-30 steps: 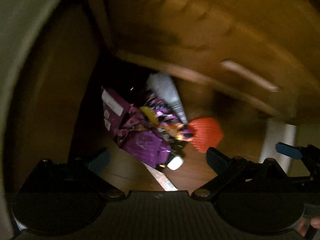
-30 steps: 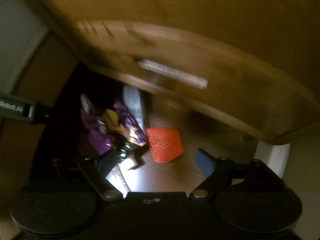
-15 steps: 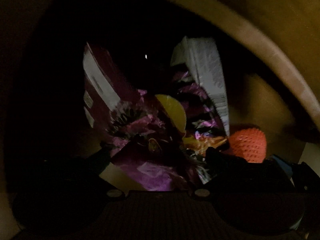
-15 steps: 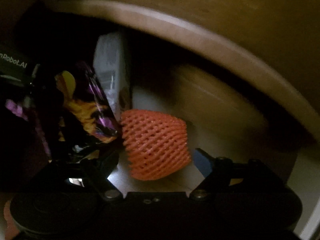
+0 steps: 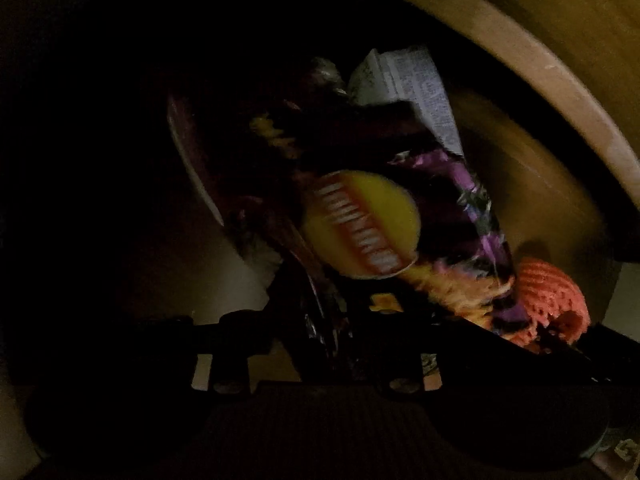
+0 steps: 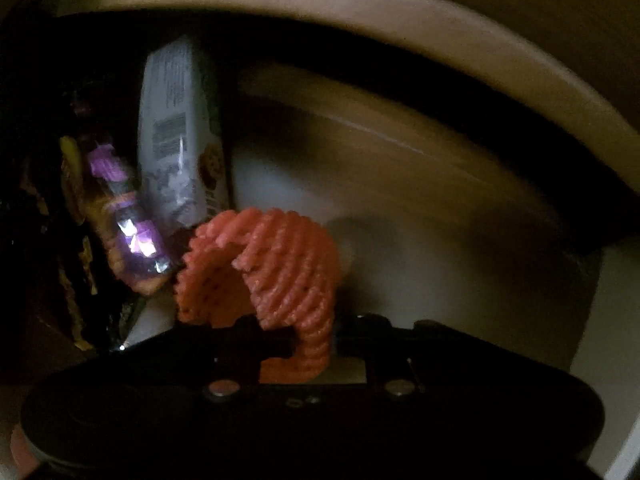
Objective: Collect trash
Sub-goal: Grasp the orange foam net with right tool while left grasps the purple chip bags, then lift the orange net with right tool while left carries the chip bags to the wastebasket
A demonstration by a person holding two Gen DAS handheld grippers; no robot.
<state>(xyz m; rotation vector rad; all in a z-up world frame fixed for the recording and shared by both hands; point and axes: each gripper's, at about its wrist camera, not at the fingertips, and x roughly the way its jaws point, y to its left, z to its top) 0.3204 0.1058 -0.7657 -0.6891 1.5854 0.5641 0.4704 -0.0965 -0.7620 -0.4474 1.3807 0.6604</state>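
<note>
Right gripper (image 6: 308, 344) jaws since closed on foam net (image 6: 276, 276).

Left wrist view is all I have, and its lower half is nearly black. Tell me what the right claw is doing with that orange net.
Observer: In the right wrist view, the right claw looks shut on the orange foam net. The net's lower edge is pinched between the two fingers.
Operator: Good. Now describe whatever stands behind the net on that side.
Observer: A white packet stands upright just behind the net and to its left. From here it shows a barcode and a small cookie picture near its bottom.
</note>
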